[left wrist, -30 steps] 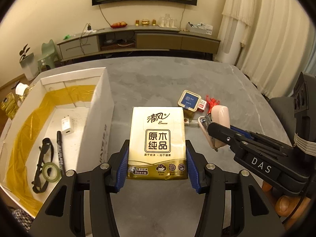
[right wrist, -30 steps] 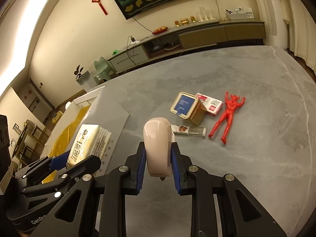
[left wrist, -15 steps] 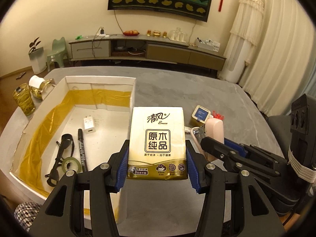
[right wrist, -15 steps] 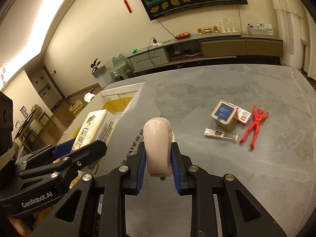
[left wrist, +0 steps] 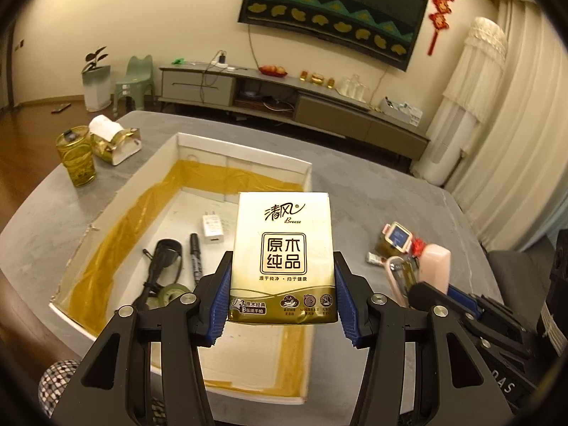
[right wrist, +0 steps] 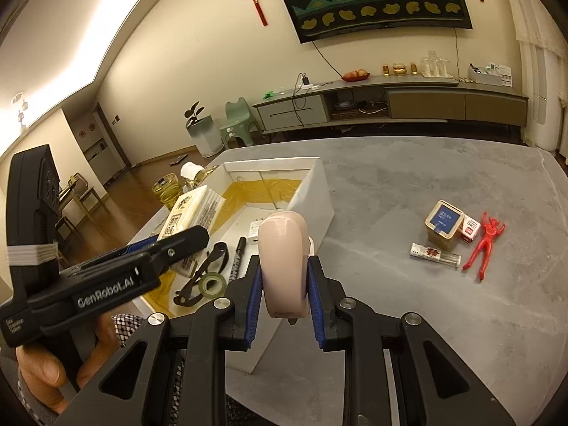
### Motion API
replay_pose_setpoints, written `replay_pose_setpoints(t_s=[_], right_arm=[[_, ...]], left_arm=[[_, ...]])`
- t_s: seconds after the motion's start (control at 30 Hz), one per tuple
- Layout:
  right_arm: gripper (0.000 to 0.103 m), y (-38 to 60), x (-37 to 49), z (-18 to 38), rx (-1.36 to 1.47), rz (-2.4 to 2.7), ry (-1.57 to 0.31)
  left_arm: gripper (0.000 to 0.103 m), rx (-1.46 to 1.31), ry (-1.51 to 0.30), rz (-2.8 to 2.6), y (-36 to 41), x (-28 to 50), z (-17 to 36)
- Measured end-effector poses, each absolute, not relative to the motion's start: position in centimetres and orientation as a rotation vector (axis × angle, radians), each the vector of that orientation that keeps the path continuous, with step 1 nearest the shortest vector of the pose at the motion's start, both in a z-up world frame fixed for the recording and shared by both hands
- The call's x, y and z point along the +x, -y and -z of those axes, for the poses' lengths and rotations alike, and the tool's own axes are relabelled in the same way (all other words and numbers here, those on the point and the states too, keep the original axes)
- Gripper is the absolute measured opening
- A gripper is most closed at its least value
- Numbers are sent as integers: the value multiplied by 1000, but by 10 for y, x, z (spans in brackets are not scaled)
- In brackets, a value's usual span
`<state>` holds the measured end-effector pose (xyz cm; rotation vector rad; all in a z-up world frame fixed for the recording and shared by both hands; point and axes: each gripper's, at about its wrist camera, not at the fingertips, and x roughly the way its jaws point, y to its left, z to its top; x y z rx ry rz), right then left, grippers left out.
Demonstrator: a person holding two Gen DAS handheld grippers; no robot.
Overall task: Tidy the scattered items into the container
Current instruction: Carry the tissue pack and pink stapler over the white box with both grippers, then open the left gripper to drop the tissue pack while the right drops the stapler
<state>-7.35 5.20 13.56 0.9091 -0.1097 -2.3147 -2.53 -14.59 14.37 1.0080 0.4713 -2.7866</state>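
Cream walls close in a warmly lit living room, with a bright strip of light [right wrist: 67,60] along the ceiling edge. A dark wall hanging [left wrist: 333,17] with teal zigzags and yellow shapes hangs above a long low cabinet [left wrist: 284,103], flanked by red knot ornaments [left wrist: 440,10]. Pale curtains [left wrist: 514,124] cover the right side. A green stool [left wrist: 133,81] and a potted plant [left wrist: 95,78] stand on the wooden floor [left wrist: 39,113]. The counter [right wrist: 443,301] is grey stone.

Both wrist views look down, sharing the box [left wrist: 248,163].

Black tool [left wrist: 282,298] frames, blue ribbed pads [right wrist: 252,305], silver screws, checkered sleeve [right wrist: 122,323]
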Motion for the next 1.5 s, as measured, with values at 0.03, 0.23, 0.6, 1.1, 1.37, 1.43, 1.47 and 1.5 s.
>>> replay_pose_setpoints(t_s=[0.03,0.23,0.6,1.1,1.37,1.43,1.47,1.5], right_arm=[[26,-49,-73,-136,908,2311,105],[26,-30,-68,-142,897,2289,72],[26,8,-72,-152,876,2255,-15],[26,56,-114,-164,889,2223,-105],[26,70,-136,-164,913,2221,-141],[26,71,-142,-164,920,2218,-142],[26,72,-144,-163,924,2218,-144],[26,73,-147,-163,929,2218,-147]], left_arm=[[54,1003,-482,2781,150,-25,-144],[54,970,-577,2727,185,-19,-140],[54,1009,-637,2695,202,-21,-121],[54,1126,-709,2675,198,-43,-104],[54,1145,-685,2690,191,-63,-109],[54,1156,-679,2683,189,-67,-109],[54,1164,-676,2678,188,-68,-108],[54,1172,-677,2671,188,-70,-107]])
